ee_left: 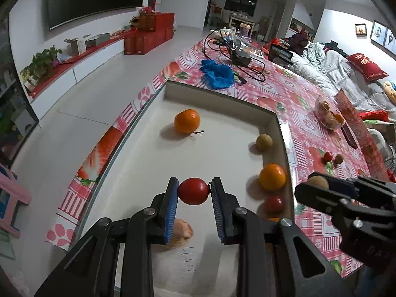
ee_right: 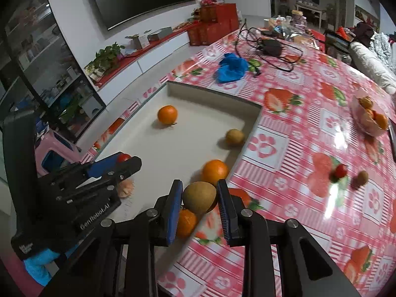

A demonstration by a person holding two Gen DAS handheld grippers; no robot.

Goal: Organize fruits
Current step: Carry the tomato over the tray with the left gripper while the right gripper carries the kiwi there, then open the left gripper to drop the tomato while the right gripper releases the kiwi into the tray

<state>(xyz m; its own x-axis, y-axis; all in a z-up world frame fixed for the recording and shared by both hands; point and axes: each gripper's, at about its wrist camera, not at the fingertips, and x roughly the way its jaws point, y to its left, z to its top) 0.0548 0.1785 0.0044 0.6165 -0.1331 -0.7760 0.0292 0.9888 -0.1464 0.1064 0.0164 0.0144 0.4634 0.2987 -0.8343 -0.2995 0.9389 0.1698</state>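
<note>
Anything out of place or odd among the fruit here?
Yes: a small red tomato and a small brown round fruit sit loose on the pink strawberry-print tablecloth, outside the shallow white tray that holds the other fruit.

Red tomato (ee_left: 193, 191) and brown kiwi (ee_right: 199, 197) each clamped in jaws.

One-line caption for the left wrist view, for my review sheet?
Left tool holds a red tomato above the white tray; right tool alongside grips a brown kiwi.
</note>
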